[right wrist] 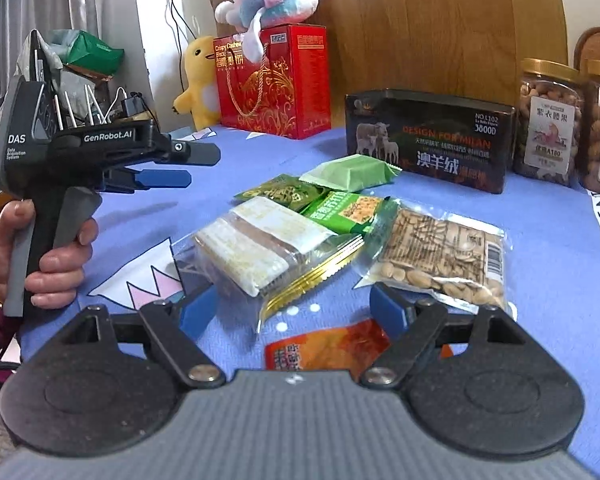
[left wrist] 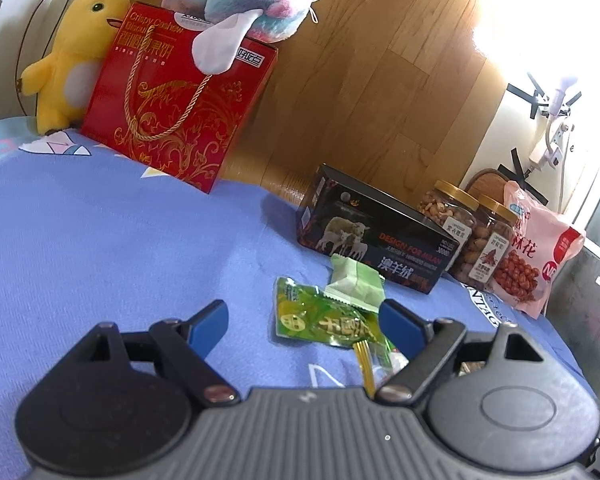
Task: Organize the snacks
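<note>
Blue bedsheet (right wrist: 540, 280) carries the loose snack pile, all of it on the near side of the black tin box (right wrist: 430, 140).

Relative to that box:
- pale green wafer pack (right wrist: 350, 174) lies just in front of it, close to touching
- dark green pouch (right wrist: 280, 194) and bright green cracker pack (right wrist: 346, 210) sit a step nearer, overlapping
- clear-wrapped cracker block (right wrist: 256, 248) nearer again, long axis running diagonally, far end toward the box, near end toward the camera's left
- seed bag (right wrist: 440, 258) beside the block on the nut jar (right wrist: 548, 120) side
- orange sachet (right wrist: 328, 348) nearest of all, partly hidden under the right tool

Right gripper (right wrist: 298, 308): fingers spread wide, holding nothing. It hovers low with the cracker block's near corner just ahead, between the two pads and biased toward the left pad. The seed bag's corner is near the right pad.

Left gripper (left wrist: 306, 322): also spread, empty. From its own camera the dark green pouch (left wrist: 324, 320) sits in the gap, nearer the right-hand finger. In the right wrist view the tool is held up, well off the sheet.

My read: right hand is nearer the bulk of the pile. Block lies skewed to the finger line, so the wrist needs some yaw to close across its short side. Red gift box (left wrist: 180, 96) and plush toys sit far beyond the tin box, out of play.
</note>
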Demonstrator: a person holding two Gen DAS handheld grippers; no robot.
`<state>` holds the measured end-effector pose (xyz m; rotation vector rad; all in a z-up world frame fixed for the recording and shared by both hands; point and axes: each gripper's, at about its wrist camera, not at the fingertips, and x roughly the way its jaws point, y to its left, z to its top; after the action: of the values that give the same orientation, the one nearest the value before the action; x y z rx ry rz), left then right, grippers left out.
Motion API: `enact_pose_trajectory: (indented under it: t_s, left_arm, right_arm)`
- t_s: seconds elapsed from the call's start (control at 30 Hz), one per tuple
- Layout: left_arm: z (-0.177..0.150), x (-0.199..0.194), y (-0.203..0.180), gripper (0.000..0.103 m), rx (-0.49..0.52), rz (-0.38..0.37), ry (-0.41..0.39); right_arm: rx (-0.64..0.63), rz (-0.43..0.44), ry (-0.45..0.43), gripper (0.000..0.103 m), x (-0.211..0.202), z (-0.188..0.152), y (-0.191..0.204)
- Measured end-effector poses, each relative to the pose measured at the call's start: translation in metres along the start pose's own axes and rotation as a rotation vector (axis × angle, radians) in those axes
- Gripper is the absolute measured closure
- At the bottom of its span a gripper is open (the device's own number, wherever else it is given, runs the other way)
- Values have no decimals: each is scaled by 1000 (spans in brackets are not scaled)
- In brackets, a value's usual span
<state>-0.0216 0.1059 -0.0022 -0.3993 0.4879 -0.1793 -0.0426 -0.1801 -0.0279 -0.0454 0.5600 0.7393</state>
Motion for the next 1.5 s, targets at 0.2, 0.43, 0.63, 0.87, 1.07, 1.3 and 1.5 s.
enact_pose_trajectory:
  t_s: [0.2,0.43,0.63,0.87,1.07,1.3,1.5]
  left_arm:
    - [0,1,0,18,4,-6,1]
    - [1,1,1,18,4,-13,7]
    - [1,2,1,18,5,-18,10]
    - [0,2,0,18,9,-23,11]
    - [0,2,0,18,10,-30,14]
    - [1,3,1,18,12,-37,17]
    - [0,3,1,18,13,-37,18]
  right_arm:
    - [-8,-4,6,18,1,0,1]
    - [-13,-9,11,18,2,0,3]
    - [-20,-8,11,18,2,-1,2]
    - [-15,-5,10,18,1,0,2]
    - [-14,-5,9,18,1,-1,2]
    - [-18,-3,9,18,1,0,3]
    - [-19,-3,9,18,0,0,4]
